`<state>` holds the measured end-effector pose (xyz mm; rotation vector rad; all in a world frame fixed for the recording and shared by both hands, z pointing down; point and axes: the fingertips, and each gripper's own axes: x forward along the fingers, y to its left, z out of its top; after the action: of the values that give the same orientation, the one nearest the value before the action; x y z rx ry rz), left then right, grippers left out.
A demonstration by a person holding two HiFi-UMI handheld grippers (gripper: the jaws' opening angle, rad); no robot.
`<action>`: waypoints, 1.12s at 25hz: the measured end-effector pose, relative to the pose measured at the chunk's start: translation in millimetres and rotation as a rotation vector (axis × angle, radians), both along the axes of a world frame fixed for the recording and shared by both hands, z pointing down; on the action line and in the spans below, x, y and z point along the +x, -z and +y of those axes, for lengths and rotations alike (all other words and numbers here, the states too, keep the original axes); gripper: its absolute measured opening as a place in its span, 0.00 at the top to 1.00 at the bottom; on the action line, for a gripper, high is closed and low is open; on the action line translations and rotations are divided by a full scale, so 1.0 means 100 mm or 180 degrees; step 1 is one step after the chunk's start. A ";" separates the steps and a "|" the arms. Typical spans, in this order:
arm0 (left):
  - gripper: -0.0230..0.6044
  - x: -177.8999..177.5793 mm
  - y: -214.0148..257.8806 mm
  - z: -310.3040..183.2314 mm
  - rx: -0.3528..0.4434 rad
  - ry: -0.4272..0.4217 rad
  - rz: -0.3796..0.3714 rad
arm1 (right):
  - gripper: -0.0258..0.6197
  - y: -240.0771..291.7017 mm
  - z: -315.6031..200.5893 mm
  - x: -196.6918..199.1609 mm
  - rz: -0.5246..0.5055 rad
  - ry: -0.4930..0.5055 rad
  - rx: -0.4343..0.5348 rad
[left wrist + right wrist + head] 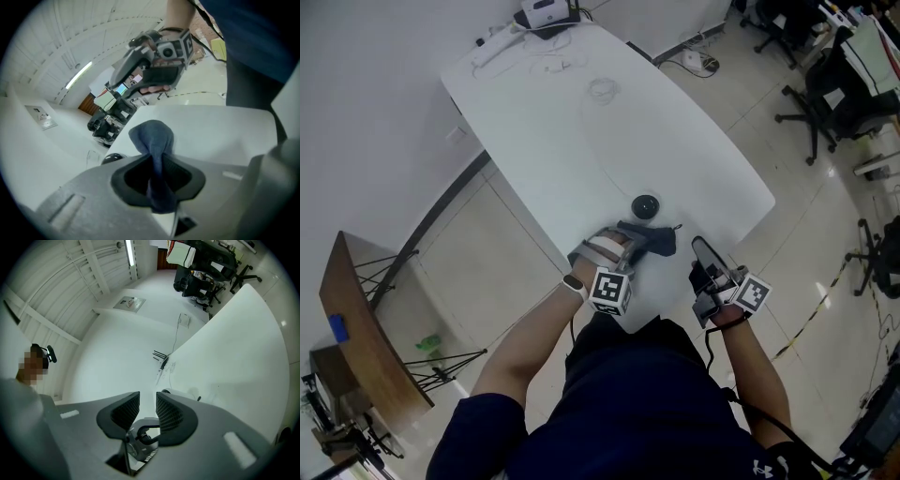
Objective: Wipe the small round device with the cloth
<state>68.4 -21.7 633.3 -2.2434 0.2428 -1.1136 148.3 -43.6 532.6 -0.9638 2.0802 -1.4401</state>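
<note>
Cloth (157, 140) of dark blue sits pinched between the jaws of the left gripper (159, 176), which are closed on it until only the thickness of the fabric keeps them apart. A bunched tuft of the cloth stands out beyond the jaw tips above the white table (220, 131). In the head view the left gripper (630, 246) is angled down toward the near edge of the table (581, 112), with the cloth (654, 239) at its tip. The small round device (645, 206), black and low, sits on the tabletop just beyond the cloth, with a thin strip of white showing between them. The left gripper view catches the same device (111, 158) as a dark dome low and to the left of the tuft. The right gripper (705, 255) hangs off the near corner of the table, to the right of the cloth and well clear of the device. Its jaws (147, 401) stand a narrow gap apart with nothing between them, as the right gripper view shows. At the far end of the table lies a white unit with loose cables (546, 14), and office chairs (825, 89) stand on the floor to the right.
</note>
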 end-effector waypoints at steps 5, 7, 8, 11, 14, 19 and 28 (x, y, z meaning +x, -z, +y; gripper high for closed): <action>0.86 -0.03 0.56 -0.14 0.0188 0.0325 0.0283 | 0.78 0.07 0.02 -0.03 -0.0024 -0.0046 0.0040; 0.86 0.00 0.80 -0.22 0.0308 0.0433 0.0399 | 0.78 0.12 0.03 -0.06 -0.0025 -0.0041 0.0078; 0.86 0.01 0.88 -0.26 0.0384 0.0467 0.0432 | 0.78 0.13 0.03 -0.06 -0.0021 -0.0039 0.0098; 0.86 0.07 0.88 -0.39 0.0498 0.0553 0.0307 | 0.79 0.17 0.03 -0.05 -0.0020 -0.0051 0.0131; 0.86 0.12 0.57 -0.44 0.0452 0.0610 -0.0028 | 0.79 0.17 0.05 -0.02 -0.0040 -0.0086 0.0118; 0.86 0.24 0.32 -0.30 0.0336 0.0724 -0.0182 | 0.79 0.10 0.10 0.11 -0.0064 -0.0163 0.0065; 0.86 0.28 0.04 -0.26 0.0192 0.0806 -0.0316 | 0.79 -0.06 0.10 0.25 -0.0098 -0.0127 -0.0050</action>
<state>96.6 -47.6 629.4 -2.1392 0.5238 -1.3262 173.0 -34.1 538.7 -0.9774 2.0194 -1.4442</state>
